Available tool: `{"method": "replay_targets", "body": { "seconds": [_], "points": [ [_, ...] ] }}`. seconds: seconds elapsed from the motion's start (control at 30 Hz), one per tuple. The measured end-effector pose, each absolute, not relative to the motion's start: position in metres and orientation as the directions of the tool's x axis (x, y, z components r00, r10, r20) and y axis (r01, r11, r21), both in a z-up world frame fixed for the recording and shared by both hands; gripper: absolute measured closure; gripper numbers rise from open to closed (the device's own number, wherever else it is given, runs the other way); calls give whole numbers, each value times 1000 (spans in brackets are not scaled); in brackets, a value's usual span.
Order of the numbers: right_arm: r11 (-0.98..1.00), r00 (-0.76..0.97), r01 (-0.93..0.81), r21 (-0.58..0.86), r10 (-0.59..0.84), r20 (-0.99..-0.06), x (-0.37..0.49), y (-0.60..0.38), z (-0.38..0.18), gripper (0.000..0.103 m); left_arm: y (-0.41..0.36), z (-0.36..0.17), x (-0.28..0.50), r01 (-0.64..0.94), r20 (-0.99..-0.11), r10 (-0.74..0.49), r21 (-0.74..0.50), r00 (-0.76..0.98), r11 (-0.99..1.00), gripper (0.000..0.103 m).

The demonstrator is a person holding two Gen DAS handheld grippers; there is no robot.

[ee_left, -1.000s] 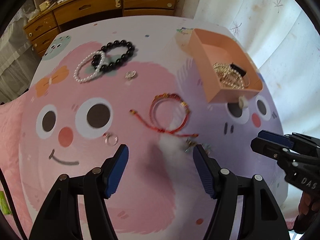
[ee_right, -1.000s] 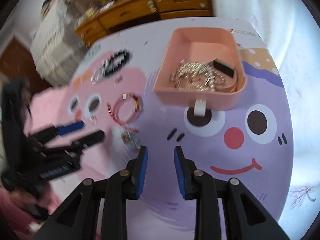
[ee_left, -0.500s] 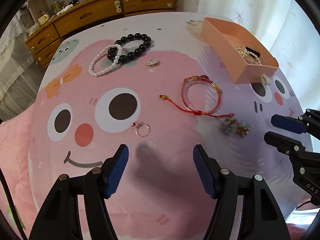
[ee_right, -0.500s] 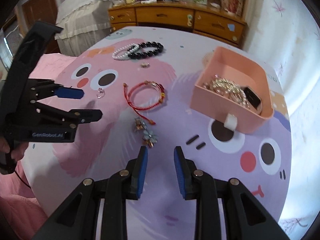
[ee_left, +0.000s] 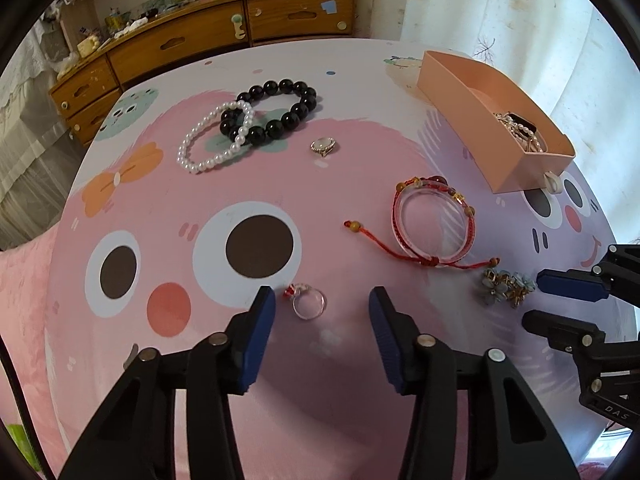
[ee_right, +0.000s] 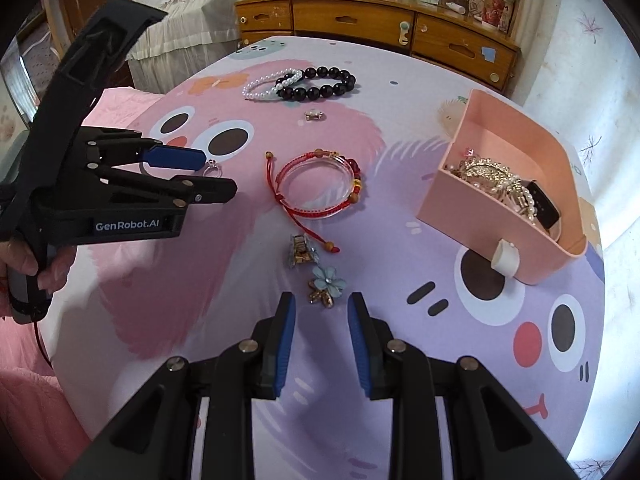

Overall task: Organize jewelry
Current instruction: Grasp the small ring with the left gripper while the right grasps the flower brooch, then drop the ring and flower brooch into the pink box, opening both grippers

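Left hand-held gripper (ee_left: 322, 310) agape over ring (ee_left: 307, 302); pink box (ee_left: 496, 120) near table edge – far.

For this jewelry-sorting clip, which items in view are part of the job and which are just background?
Part of the job:
pink box
pearl bracelet
black bead bracelet
red cord bracelet
flower earrings
clear ring
small silver ring
left tool, open
right tool, open

Background:
wooden dresser
cartoon tablecloth
bed

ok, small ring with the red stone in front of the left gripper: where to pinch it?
Judging by pose: the ring lies flat, stone at its left. Bring the open left gripper down from above and pinch across the thin band, clear of the stone.
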State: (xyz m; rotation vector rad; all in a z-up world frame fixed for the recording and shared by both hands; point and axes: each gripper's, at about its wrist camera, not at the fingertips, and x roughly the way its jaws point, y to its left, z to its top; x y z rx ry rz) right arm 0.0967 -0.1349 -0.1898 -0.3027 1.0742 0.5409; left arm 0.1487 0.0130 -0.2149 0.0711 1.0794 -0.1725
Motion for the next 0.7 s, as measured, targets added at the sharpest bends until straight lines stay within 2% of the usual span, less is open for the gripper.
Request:
{"method": "replay_targets", "body": {
  "seconds": [0.2, 0.27, 0.3, 0.63, 0.7],
  "points": [
    [836, 350, -548, 37, 269, -897, 104, -132, -195, 76, 12, -214, 151, 181, -867, -118, -33, 484, 983, 75],
    [831, 349, -555, 40, 277, -895, 104, -131, -196, 84, 13, -214, 151, 185, -867, -123, -36, 482, 982, 91],
    [829, 344, -557, 48, 283, -895, 105, -131, -196, 90, 14, -214, 152, 184, -869, -128, -43, 478, 982, 91],
    [848, 343, -521, 101, 316, -884, 112, -138, -190, 90, 12, -213, 156, 185, -884, -118, -37, 452, 982, 92],
    [853, 347, -508, 118, 328, -879, 115, -141, -186, 90, 12, -212, 157, 182, -886, -114, -34, 450, 983, 96]
  ]
}}
